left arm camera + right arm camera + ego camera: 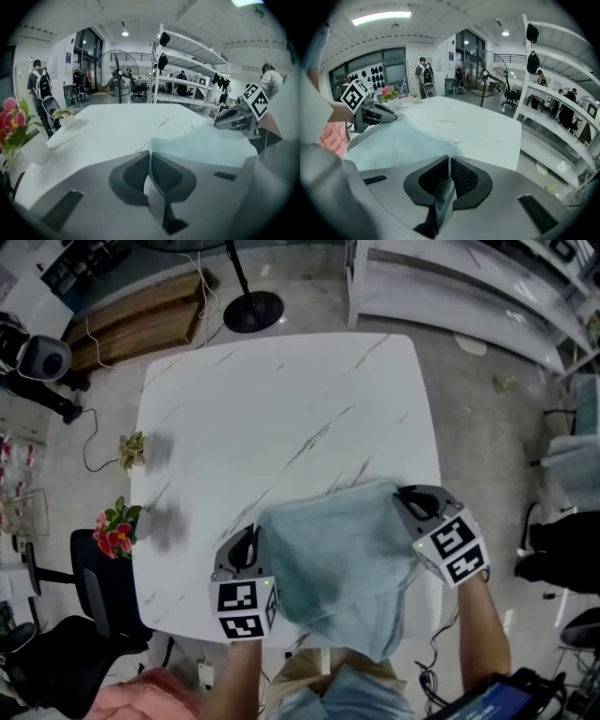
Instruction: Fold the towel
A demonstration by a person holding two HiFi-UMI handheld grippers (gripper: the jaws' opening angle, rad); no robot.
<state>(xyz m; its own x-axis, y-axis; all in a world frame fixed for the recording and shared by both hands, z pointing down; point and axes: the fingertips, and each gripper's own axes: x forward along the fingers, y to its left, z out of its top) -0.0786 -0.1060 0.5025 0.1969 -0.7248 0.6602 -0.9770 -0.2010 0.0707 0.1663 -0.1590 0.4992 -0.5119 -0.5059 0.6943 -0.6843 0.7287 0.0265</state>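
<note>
A pale blue-green towel lies at the near edge of the white marble table, its near part hanging over the edge. My left gripper is shut on the towel's far left corner, and a fold of cloth runs down between its jaws. My right gripper is shut on the far right corner, with towel cloth pinched between its mesh pads. Both grippers sit low over the table, one at each side of the towel.
Two small flower pots stand at the table's left edge. A fan stand is on the floor beyond the table, and white shelving runs along the far right. A black chair sits at the near left.
</note>
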